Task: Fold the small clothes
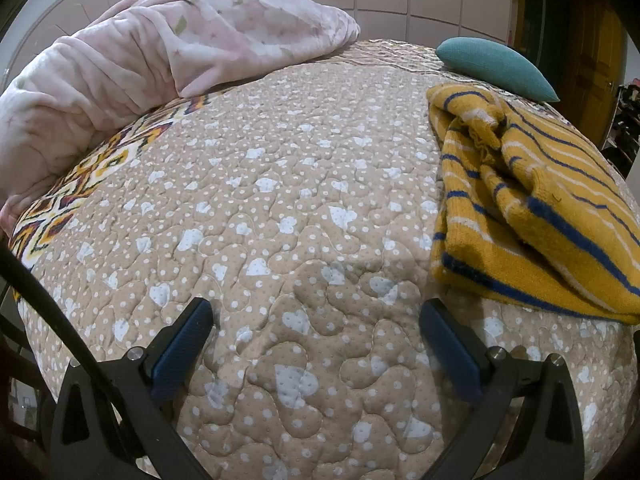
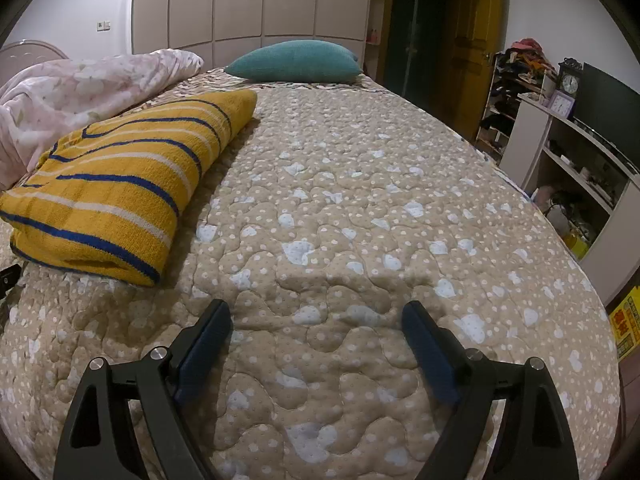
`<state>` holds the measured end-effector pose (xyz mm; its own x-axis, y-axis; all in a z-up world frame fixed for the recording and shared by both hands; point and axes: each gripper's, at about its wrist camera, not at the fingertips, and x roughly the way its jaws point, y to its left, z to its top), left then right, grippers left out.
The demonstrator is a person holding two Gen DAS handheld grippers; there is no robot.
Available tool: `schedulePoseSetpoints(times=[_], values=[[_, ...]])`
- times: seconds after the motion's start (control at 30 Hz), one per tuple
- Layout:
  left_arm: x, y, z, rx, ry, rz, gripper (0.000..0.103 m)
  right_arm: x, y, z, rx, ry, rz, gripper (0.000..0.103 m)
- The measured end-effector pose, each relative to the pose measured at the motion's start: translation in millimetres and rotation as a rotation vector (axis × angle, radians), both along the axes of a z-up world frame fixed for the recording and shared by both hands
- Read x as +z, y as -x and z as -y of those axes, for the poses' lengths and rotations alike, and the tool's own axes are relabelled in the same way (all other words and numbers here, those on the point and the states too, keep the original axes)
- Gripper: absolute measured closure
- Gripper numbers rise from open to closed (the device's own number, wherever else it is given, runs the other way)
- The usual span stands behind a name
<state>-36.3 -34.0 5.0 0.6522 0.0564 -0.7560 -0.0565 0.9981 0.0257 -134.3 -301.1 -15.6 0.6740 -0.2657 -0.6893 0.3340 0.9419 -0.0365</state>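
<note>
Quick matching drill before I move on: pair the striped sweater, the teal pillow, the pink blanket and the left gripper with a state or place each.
Things:
1. striped sweater
2. teal pillow
3. pink blanket
4. left gripper

States or places:
A. open, holding nothing
B. bunched up along the bed's far left side
C. folded, lying on the quilt
D. at the far end of the bed

Pairs: 1-C, 2-D, 3-B, 4-A

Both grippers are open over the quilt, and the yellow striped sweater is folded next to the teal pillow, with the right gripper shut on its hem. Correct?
Not quite. The right gripper holds nothing: the right wrist view shows its fingers spread over bare quilt, apart from the yellow striped sweater. The rest stands: the left gripper is open too, and the teal pillow lies just beyond the folded sweater.
</note>
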Motion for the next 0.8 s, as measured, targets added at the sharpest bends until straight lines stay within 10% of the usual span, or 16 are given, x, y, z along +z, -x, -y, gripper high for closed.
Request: schedulePoseSetpoints(times=[0.8], values=[[-1.0, 1.4, 0.4, 0.004, 0.0, 0.002, 0.0, 0.1, 0.4, 0.1, -0.001, 0.004, 0.002, 0.011]])
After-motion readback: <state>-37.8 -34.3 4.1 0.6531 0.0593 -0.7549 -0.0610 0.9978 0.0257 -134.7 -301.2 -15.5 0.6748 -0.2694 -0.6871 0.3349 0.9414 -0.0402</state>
